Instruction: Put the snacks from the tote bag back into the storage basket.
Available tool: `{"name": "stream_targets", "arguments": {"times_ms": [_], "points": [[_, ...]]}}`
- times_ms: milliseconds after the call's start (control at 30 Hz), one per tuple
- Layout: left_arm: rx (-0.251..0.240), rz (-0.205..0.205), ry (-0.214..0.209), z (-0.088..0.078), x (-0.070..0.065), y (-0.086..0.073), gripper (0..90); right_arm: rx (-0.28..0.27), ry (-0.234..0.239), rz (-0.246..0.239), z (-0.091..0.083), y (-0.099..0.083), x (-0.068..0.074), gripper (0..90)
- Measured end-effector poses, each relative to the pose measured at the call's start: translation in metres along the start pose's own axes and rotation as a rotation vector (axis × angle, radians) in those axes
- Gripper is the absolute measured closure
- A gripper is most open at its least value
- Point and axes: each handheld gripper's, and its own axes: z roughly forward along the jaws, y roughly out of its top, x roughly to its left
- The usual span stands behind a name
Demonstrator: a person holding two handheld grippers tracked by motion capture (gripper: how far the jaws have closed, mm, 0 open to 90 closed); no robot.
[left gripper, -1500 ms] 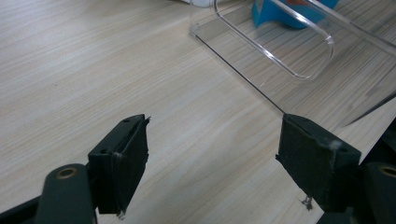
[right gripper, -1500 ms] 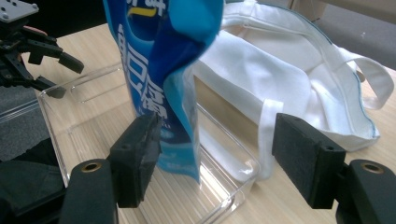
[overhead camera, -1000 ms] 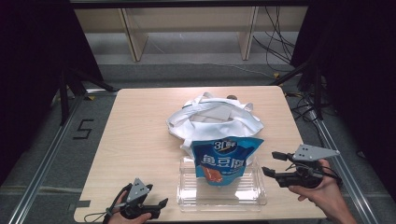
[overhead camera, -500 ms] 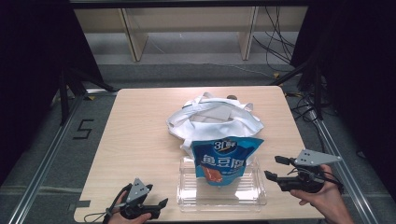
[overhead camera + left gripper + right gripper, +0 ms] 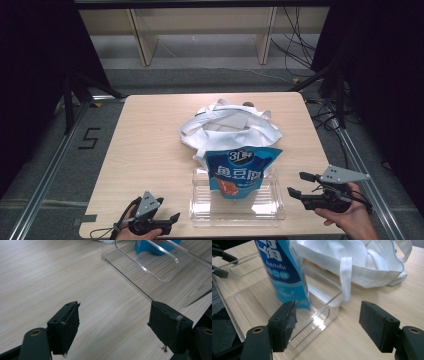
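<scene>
Near table's front edge, open, empty right gripper (image 5: pixel 295 183) neared pouch (image 5: pixel 240 170) in tray (image 5: pixel 200 210); next, a grasp; left gripper (image 5: pixel 172 222) idled open, empty.

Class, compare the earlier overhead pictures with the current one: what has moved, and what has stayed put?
The right gripper has drawn back toward the table's near edge, lower in the high view, jaws open and empty. The left gripper, the blue snack bag standing in the clear tray and the white tote bag have stayed as they were.
</scene>
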Motion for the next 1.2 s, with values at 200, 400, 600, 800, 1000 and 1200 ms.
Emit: {"name": "stream_targets", "arguments": {"times_ms": [200, 400, 600, 800, 1000, 1200], "points": [[0.002, 0.005, 0.008, 0.000, 0.000, 0.000, 23.8, 0.010, -0.013, 0.034, -0.005, -0.009, 0.000, 30.6], [-0.008, 0.008, -0.002, 0.000, -0.001, 0.000, 23.8, -0.005, -0.033, 0.038, -0.010, -0.017, -0.001, 30.6], [-0.004, -0.001, 0.004, 0.000, 0.000, 0.000, 23.8, 0.007, -0.038, 0.057, -0.007, -0.028, 0.002, 30.6], [-0.011, 0.007, -0.002, 0.000, 0.000, 0.000, 23.8, 0.024, -0.046, 0.063, -0.008, -0.036, 0.006, 30.6], [-0.004, 0.010, 0.004, -0.001, 0.001, 0.000, 23.8, 0.027, -0.047, 0.063, -0.008, -0.045, 0.007, 30.6], [-0.003, 0.012, 0.005, -0.001, 0.001, 0.000, 23.8, 0.044, -0.050, 0.070, -0.010, -0.056, 0.010, 29.9]]}}
